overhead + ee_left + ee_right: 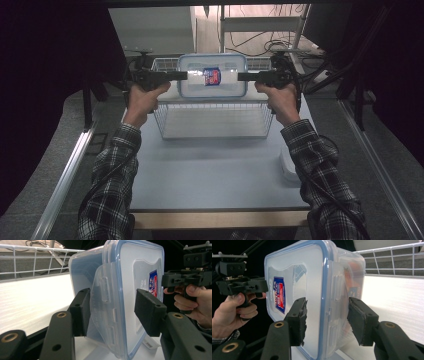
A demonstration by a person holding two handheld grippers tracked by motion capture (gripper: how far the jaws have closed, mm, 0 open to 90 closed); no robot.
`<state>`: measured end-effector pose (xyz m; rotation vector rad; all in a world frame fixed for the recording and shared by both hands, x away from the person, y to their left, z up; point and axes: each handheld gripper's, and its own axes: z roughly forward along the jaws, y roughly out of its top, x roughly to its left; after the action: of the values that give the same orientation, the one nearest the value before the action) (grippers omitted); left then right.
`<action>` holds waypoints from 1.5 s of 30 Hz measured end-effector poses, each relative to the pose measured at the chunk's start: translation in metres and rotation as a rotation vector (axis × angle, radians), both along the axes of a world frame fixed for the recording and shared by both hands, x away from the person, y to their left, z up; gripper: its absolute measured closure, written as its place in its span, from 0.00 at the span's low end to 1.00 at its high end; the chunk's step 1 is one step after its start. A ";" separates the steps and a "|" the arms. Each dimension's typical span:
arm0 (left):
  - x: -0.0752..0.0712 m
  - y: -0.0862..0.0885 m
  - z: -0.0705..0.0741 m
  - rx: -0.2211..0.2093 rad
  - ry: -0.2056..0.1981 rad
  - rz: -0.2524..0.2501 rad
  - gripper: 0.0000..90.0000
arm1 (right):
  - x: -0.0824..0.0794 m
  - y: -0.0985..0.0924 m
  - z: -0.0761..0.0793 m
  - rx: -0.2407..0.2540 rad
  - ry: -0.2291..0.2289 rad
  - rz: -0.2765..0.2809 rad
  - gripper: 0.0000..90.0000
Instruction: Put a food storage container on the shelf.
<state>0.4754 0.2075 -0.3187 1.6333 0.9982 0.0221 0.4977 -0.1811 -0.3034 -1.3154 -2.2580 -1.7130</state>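
Jaws: we find left gripper and right gripper clamped on opposite ends of the lidded container | wire basket beneath the jaws, on bench

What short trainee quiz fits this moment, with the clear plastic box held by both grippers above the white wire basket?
1. True or false: the clear plastic box with a blue-rimmed lid lies flat on the pale blue table.
2. Multiple choice: what stands directly under the box? A. a white wire basket; B. a wooden tray; C. a metal sink.
3. Fill in the missing word: the left gripper and the right gripper each clamp the box across one of its side ____.

Key: 1 false, as it is held up between the two grippers. 2 A. 3 latches.
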 end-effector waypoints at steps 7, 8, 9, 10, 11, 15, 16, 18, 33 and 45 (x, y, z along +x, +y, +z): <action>0.005 0.002 -0.002 -0.025 0.011 -0.003 0.53 | -0.002 0.001 -0.001 -0.011 -0.019 -0.009 0.54; 0.005 0.002 -0.002 -0.025 0.011 -0.003 0.53 | -0.002 0.001 -0.001 -0.011 -0.019 -0.009 0.54; 0.005 0.001 -0.002 -0.023 0.010 -0.005 0.53 | -0.001 0.001 -0.002 -0.008 -0.021 -0.009 0.54; 0.005 0.001 -0.002 -0.023 0.010 -0.005 0.53 | -0.001 0.001 -0.002 -0.008 -0.021 -0.009 0.54; 0.005 0.002 -0.002 -0.021 0.010 -0.008 0.53 | -0.002 0.001 -0.002 -0.007 -0.018 -0.007 0.54; 0.006 0.002 -0.003 -0.019 0.010 -0.009 0.53 | -0.002 0.000 -0.005 -0.013 -0.010 0.005 0.53; 0.006 0.002 -0.003 -0.019 0.011 -0.009 0.53 | -0.002 0.000 -0.005 -0.020 -0.008 0.006 0.53; 0.007 0.003 -0.004 -0.015 0.022 -0.004 0.52 | -0.002 0.000 -0.007 -0.046 -0.007 0.005 0.57; 0.016 0.003 -0.010 0.004 0.045 0.090 0.44 | 0.003 0.006 -0.008 -0.055 0.000 -0.050 0.55; 0.016 -0.003 -0.008 0.061 -0.017 0.156 0.49 | 0.006 0.008 -0.004 -0.063 -0.049 -0.117 0.59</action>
<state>0.4916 0.2045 -0.3263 1.6048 1.1192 0.1725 0.5040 -0.1730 -0.3070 -1.4616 -2.3236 -1.7406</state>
